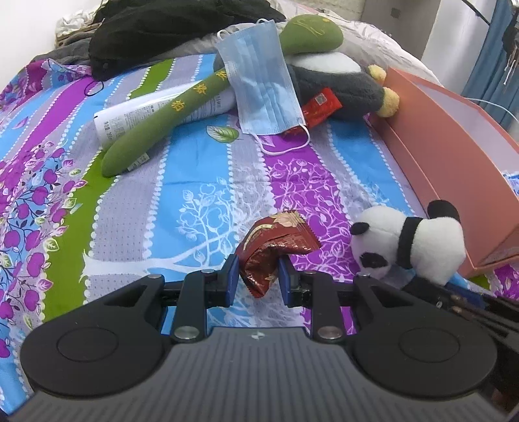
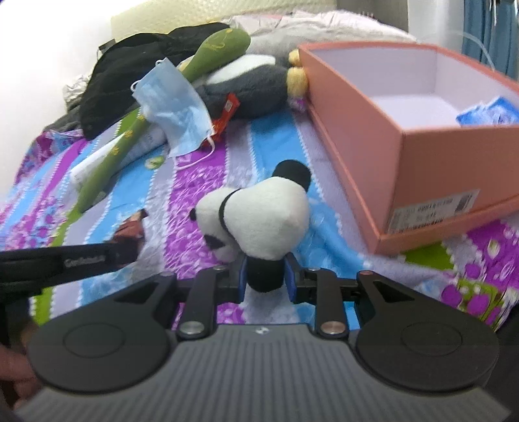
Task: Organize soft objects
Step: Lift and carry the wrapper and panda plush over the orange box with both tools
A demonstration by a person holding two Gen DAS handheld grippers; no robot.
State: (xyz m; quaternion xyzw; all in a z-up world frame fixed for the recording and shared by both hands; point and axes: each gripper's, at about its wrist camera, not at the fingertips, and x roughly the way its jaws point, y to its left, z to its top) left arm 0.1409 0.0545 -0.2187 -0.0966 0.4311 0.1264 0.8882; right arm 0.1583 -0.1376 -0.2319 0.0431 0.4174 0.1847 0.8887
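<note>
My left gripper (image 1: 258, 279) is shut on a crumpled dark red snack packet (image 1: 275, 246), held just above the bedspread. My right gripper (image 2: 266, 279) is shut on the black leg of a small panda plush (image 2: 269, 214), whose white body rises above the blue pads. In the left wrist view the panda (image 1: 421, 240) hangs to the right of the packet, close to the open pink box (image 1: 454, 155). The pink box (image 2: 405, 136) lies right of the panda and holds a blue packet (image 2: 486, 112) in one corner.
Further back on the bed lie a long green plush (image 1: 181, 107), a blue face mask (image 1: 262, 78), a grey and white plush (image 1: 340, 81), a red packet (image 1: 321, 105), a white tube (image 1: 129, 120) and a black garment (image 1: 155, 29).
</note>
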